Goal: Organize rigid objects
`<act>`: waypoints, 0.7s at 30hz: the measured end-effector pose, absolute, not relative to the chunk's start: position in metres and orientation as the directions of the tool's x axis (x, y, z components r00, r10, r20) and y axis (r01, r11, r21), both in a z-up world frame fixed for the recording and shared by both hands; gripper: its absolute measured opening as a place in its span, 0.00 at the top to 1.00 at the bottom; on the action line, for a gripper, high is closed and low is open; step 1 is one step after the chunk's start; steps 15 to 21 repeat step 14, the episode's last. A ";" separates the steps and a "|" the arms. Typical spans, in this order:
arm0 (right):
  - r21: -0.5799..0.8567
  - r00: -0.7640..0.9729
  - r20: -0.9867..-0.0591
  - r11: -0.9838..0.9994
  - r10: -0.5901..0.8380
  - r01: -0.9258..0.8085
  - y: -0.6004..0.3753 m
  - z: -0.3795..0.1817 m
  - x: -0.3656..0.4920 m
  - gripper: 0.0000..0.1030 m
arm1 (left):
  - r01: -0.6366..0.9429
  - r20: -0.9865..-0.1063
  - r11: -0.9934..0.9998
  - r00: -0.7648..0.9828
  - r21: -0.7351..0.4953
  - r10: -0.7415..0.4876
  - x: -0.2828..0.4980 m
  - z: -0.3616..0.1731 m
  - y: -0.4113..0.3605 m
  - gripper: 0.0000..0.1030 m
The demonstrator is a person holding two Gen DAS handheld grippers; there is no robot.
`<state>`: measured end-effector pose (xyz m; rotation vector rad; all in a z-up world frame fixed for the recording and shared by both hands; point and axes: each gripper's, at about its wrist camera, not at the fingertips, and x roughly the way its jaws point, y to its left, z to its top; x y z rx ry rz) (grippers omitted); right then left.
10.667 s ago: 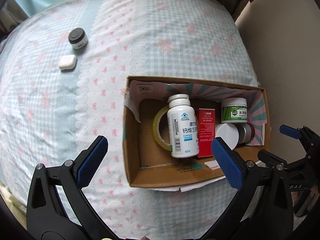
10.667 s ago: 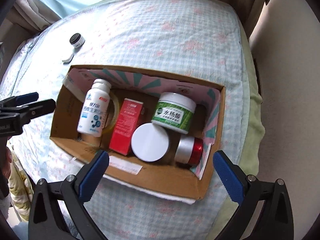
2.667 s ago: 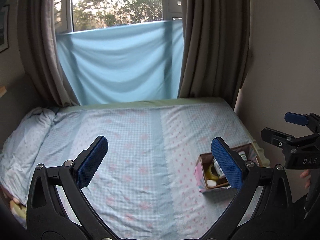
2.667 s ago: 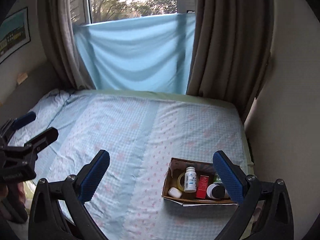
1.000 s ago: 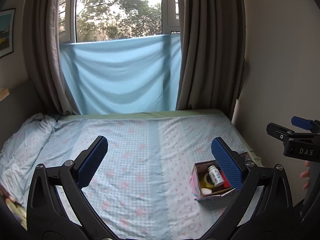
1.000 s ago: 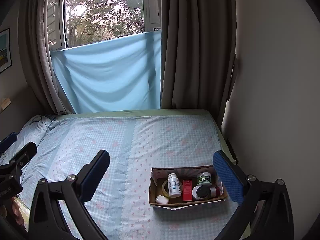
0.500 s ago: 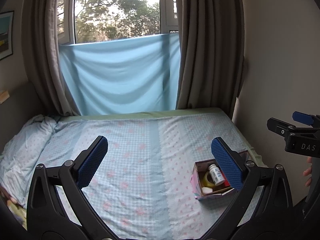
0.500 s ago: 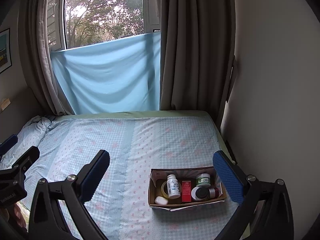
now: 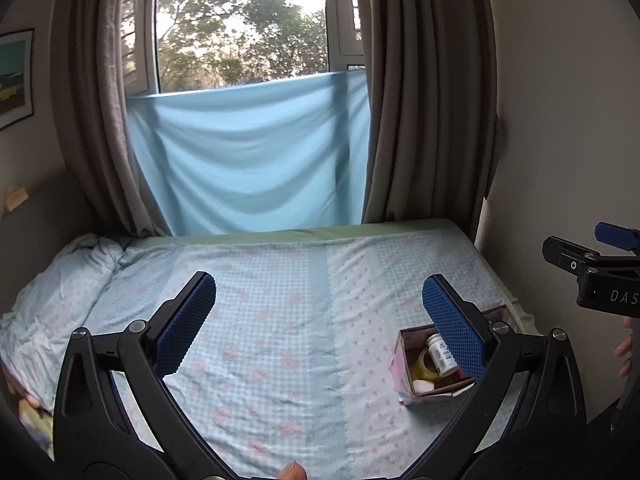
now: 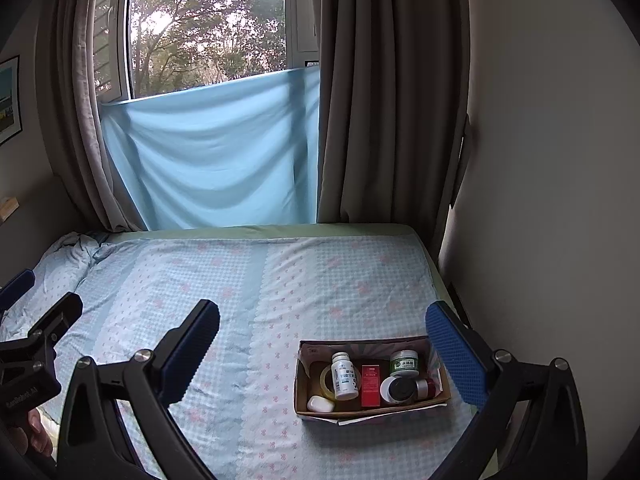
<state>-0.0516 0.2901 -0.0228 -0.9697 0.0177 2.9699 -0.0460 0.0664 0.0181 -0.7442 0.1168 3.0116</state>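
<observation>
A cardboard box sits on the bed near its right front edge. Inside it lie a white pill bottle, a red carton, a green-labelled jar, a tape roll, a white earbud case, a black-lidded jar and a red tin. The box also shows in the left wrist view, partly behind a finger. My left gripper is open and empty, held high above the bed. My right gripper is open and empty, well back from the box.
The bed has a blue checked sheet with pink bows. A wall runs close along its right side. Curtains and a blue cloth hang over the window behind. Bedding is rumpled at the far left.
Both grippers have pulled far back and up from the box. The earbud case and black-lidded jar, once on the sheet, now lie in the box. Little movement in the last second.
</observation>
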 end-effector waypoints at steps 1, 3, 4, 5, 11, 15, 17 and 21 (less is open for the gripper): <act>0.005 -0.807 -0.590 -1.000 0.015 -0.021 0.290 -0.023 -0.052 0.00 | -0.053 -0.457 -0.996 -0.889 0.074 0.014 -0.045 0.019 0.067 0.00; 0.004 -0.806 -0.592 -1.000 0.017 -0.025 0.291 -0.024 -0.054 0.00 | -0.049 -0.450 -0.995 -0.893 0.083 0.006 -0.046 0.019 0.068 0.00; 0.004 -0.805 -0.593 -1.000 0.019 -0.026 0.291 -0.025 -0.054 0.00 | -0.049 -0.450 -0.996 -0.893 0.080 0.008 -0.047 0.019 0.068 0.00; 0.003 -0.805 -0.593 -1.000 0.021 -0.028 0.291 -0.025 -0.055 0.00 | -0.051 -0.451 -0.996 -0.892 0.073 0.013 -0.047 0.019 0.067 0.00; -0.004 -0.802 -0.596 -0.999 0.031 -0.036 0.290 -0.026 -0.060 0.00 | -0.070 -0.470 -0.997 -0.882 0.042 0.042 -0.055 0.013 0.063 0.00; -0.006 -0.800 -0.599 -0.999 0.034 -0.039 0.289 -0.028 -0.064 0.00 | -0.081 -0.469 -0.996 -0.882 0.038 0.054 -0.057 0.012 0.062 0.00; -0.006 -0.800 -0.599 -0.999 0.034 -0.039 0.289 -0.028 -0.064 0.00 | -0.081 -0.469 -0.996 -0.882 0.038 0.054 -0.057 0.012 0.062 0.00; -0.006 -0.800 -0.599 -0.999 0.034 -0.039 0.289 -0.028 -0.064 0.00 | -0.081 -0.469 -0.996 -0.882 0.038 0.054 -0.057 0.012 0.062 0.00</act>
